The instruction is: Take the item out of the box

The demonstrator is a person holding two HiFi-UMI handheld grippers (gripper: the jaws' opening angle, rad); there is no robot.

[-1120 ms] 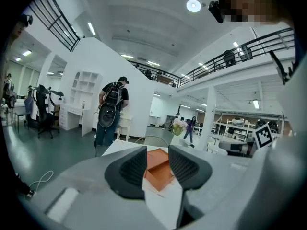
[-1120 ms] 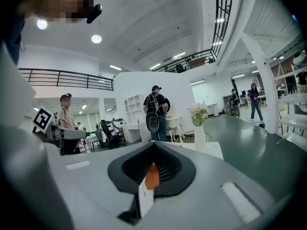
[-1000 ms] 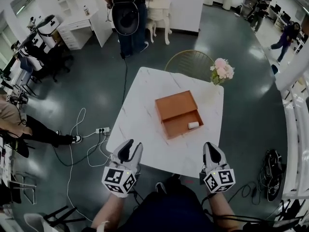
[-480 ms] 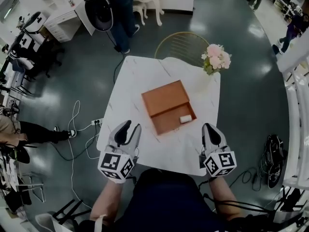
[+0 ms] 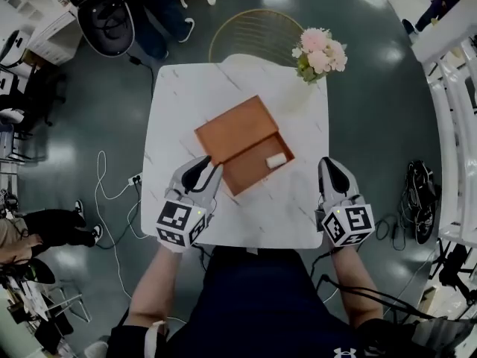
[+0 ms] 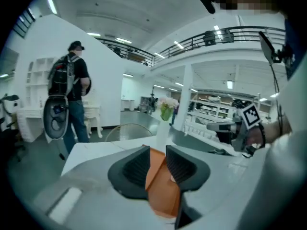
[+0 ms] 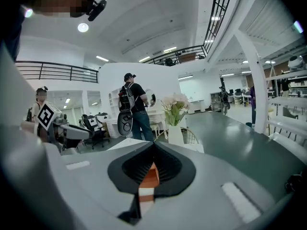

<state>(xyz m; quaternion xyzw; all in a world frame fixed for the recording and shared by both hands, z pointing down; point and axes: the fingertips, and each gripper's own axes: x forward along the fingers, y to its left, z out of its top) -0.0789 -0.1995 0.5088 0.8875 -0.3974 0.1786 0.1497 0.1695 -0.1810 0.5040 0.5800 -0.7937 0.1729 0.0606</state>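
Observation:
An orange box (image 5: pixel 237 129) lies open on the white marble table (image 5: pixel 173 118), its lid flat on the far side. A small white item (image 5: pixel 276 159) rests in the tray half, near its right wall. My left gripper (image 5: pixel 203 168) hovers at the box's near left corner, jaws a little apart with nothing between them; the box (image 6: pixel 160 188) shows through the gap of the left gripper (image 6: pixel 157 150). My right gripper (image 5: pixel 329 165) is to the right of the box, apart from it, jaws together. In its own view the right gripper (image 7: pixel 153 147) is shut, and a sliver of the box (image 7: pixel 150 177) shows.
A vase of pink flowers (image 5: pixel 319 51) stands at the table's far right corner. A gold wire chair (image 5: pixel 257 32) sits behind the table. A person's legs (image 5: pixel 160 6) and a black chair (image 5: pixel 106 19) are at the far left. Cables (image 5: pixel 112 200) lie on the floor left.
The view has closed in over the table. Both grippers have moved forward to either side of the box; the left one now reaches its near corner.

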